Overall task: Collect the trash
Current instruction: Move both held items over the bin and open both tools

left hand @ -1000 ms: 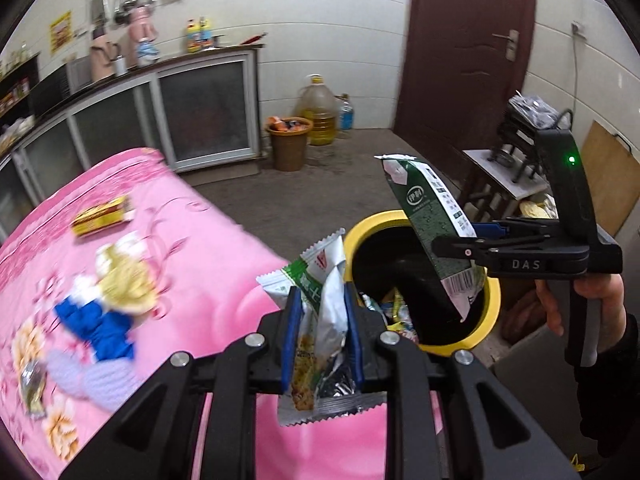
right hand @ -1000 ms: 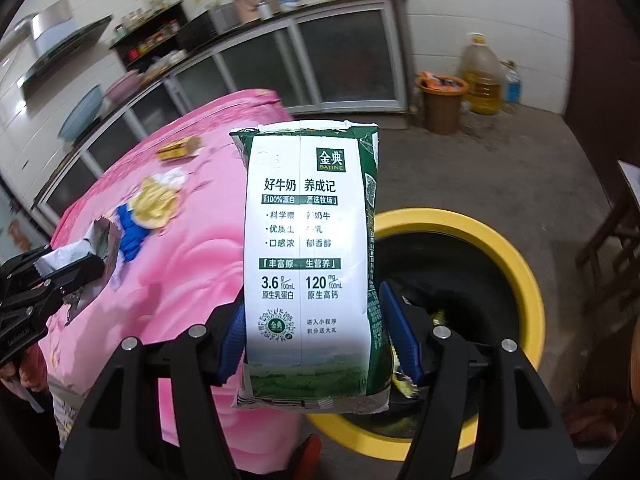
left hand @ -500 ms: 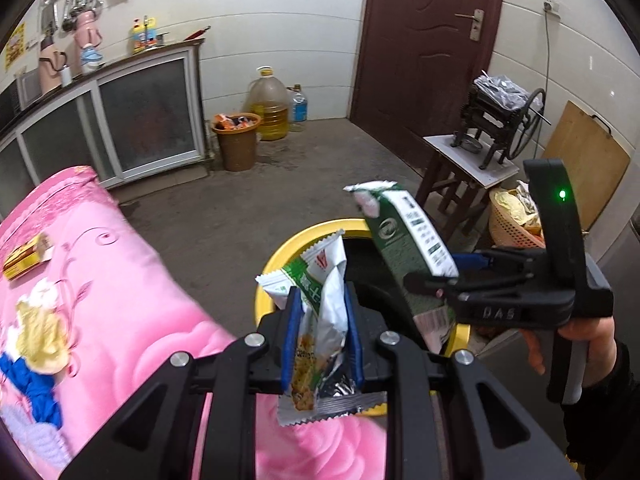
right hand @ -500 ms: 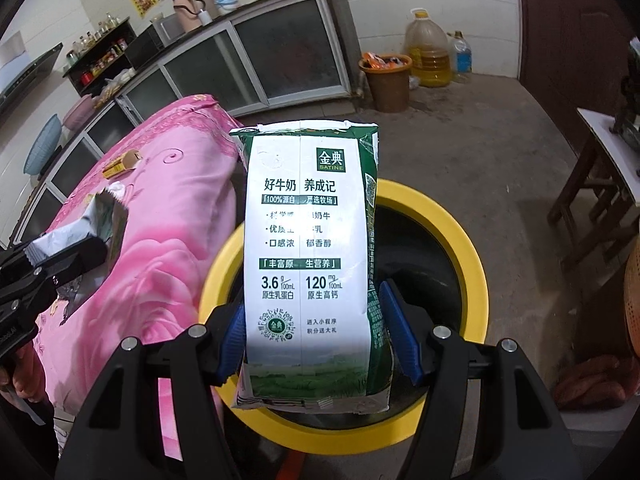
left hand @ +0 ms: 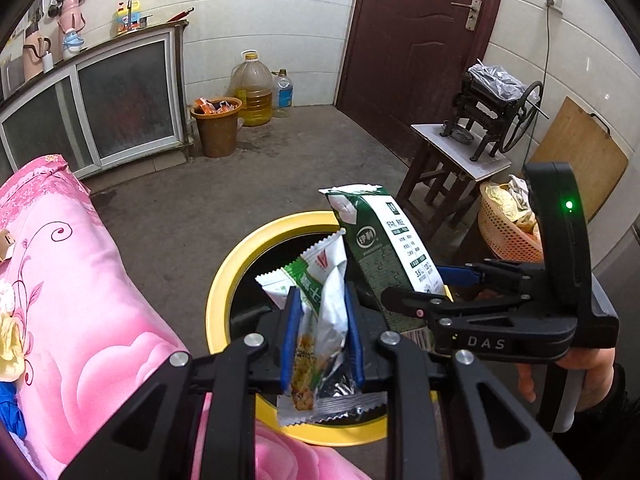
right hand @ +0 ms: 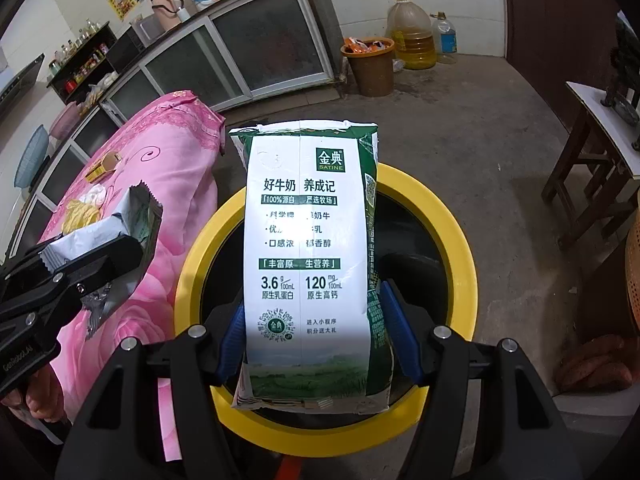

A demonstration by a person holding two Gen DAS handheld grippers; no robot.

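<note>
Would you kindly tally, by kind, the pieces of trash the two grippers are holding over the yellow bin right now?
Milk cartons: 1, the green and white milk carton in the right gripper.
Snack wrappers: 1, the snack wrapper in the left gripper.
Total: 2, both above the yellow bin.

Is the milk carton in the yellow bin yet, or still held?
Still held: the right hand-held gripper clamps the milk carton above the yellow bin.
</note>
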